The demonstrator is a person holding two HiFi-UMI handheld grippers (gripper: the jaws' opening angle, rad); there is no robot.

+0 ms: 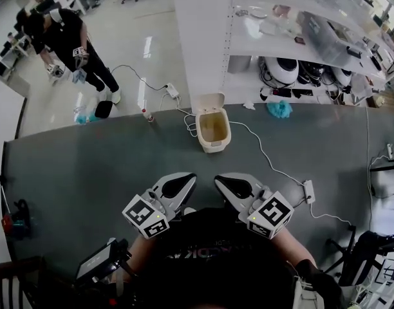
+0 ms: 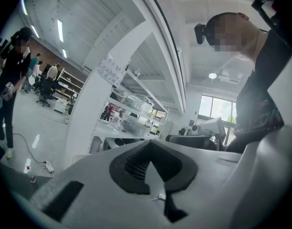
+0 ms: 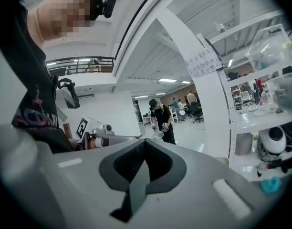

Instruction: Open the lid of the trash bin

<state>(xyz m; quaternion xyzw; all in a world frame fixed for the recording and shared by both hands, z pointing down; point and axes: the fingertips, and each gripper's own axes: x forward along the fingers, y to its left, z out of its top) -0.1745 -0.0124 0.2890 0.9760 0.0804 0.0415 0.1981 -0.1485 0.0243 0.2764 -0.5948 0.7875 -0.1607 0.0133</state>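
Observation:
A small cream trash bin (image 1: 214, 132) stands on the grey surface (image 1: 87, 172) ahead of me. Its lid (image 1: 208, 102) is tipped up at the back, and the yellowish inside shows. My left gripper (image 1: 181, 185) and right gripper (image 1: 232, 185) are held close to my body, well short of the bin, tips side by side. Both are shut with nothing between the jaws. The left gripper view (image 2: 153, 168) and the right gripper view (image 3: 143, 168) look upward at shelving and ceiling; neither shows the bin clearly.
A white cable (image 1: 261, 150) runs past the bin to a power strip (image 1: 308, 190). White shelving (image 1: 300, 37) rises behind. Another person (image 1: 68, 44) stands at the far left. A teal cloth (image 1: 279, 109) and a small bottle (image 1: 145, 115) lie at the surface's far edge.

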